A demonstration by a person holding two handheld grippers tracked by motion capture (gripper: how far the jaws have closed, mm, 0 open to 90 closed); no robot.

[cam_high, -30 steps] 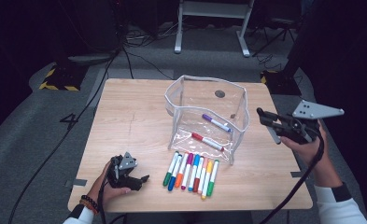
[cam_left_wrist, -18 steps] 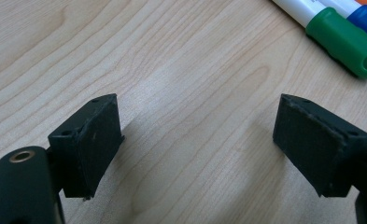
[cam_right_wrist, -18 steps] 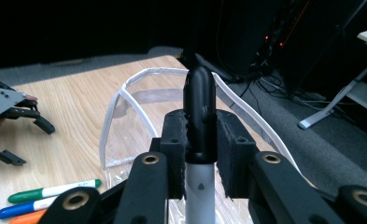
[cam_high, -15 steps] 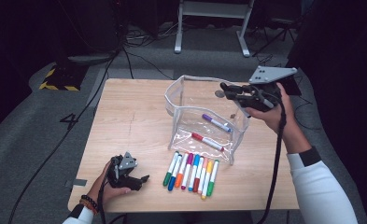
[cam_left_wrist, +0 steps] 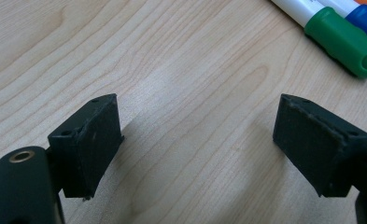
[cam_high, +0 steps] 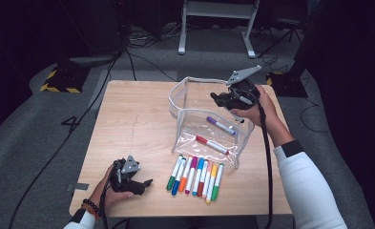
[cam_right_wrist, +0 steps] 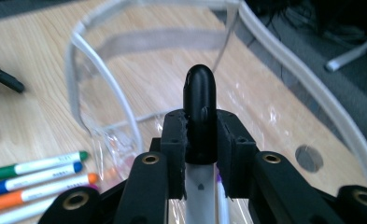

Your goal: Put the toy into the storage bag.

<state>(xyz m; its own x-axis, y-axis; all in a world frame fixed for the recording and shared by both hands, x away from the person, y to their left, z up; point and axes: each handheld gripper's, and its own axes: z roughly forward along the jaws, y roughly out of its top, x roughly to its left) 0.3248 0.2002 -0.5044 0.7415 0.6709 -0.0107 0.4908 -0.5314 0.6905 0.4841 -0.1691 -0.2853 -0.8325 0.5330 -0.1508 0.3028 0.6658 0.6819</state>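
So the pouch [cam_high: 209, 119] on the table [cam_high: 128, 119] has two markers in it already; the right gripper [cam_high: 222, 99] is clamped on a black-capped marker [cam_right_wrist: 199, 112] over its opening; eight markers [cam_high: 194, 174] wait in front; left gripper [cam_high: 142, 183] rests nearby, jaws apart, empty.

Light-grained matt wooden table [cam_high: 128, 119] is bearing a glossy clear plastic pouch [cam_high: 187, 112] and smooth plastic markers [cam_high: 194, 174]; rough matt black pads [cam_left_wrist: 97, 140] are facing it.

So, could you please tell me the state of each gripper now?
Left gripper: open, holding nothing.
Right gripper: shut on a black-capped marker.
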